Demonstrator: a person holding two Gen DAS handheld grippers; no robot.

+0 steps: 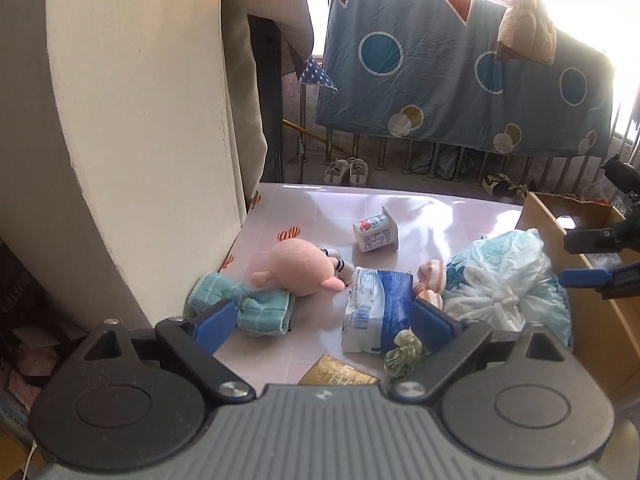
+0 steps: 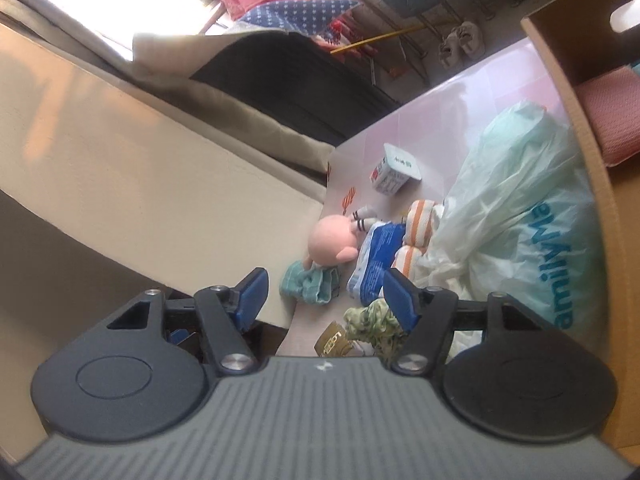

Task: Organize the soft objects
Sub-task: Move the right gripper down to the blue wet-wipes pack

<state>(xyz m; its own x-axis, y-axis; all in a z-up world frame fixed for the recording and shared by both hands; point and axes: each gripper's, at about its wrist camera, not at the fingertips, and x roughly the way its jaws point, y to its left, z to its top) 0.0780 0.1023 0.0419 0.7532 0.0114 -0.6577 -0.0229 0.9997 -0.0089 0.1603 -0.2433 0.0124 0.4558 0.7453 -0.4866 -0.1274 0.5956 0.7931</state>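
Soft items lie on a pink table point(image 1: 304, 208): a rolled teal towel point(image 1: 244, 308), a pink plush toy point(image 1: 300, 266), a blue-and-white tissue pack point(image 1: 376, 308), orange-striped cloths point(image 1: 432, 280), a green scrunchie point(image 1: 404, 354) and a knotted plastic bag point(image 1: 504, 280). My left gripper point(image 1: 324, 320) hangs open just above the near table edge, empty, with the towel by its left finger and the tissue pack by its right. My right gripper point(image 2: 326, 288) is open and empty too, back from the same pile; the scrunchie point(image 2: 372, 320) lies beside its right finger. It also shows at the edge point(image 1: 563, 259), over the box.
A cardboard box point(image 2: 580, 80) stands at the table's right side with a pink folded item point(image 2: 612, 120) inside. A tipped white cup point(image 1: 376, 232) lies behind the pile and a gold packet point(image 1: 340, 372) at the near edge. A cream wall point(image 1: 140, 140) bounds the left.
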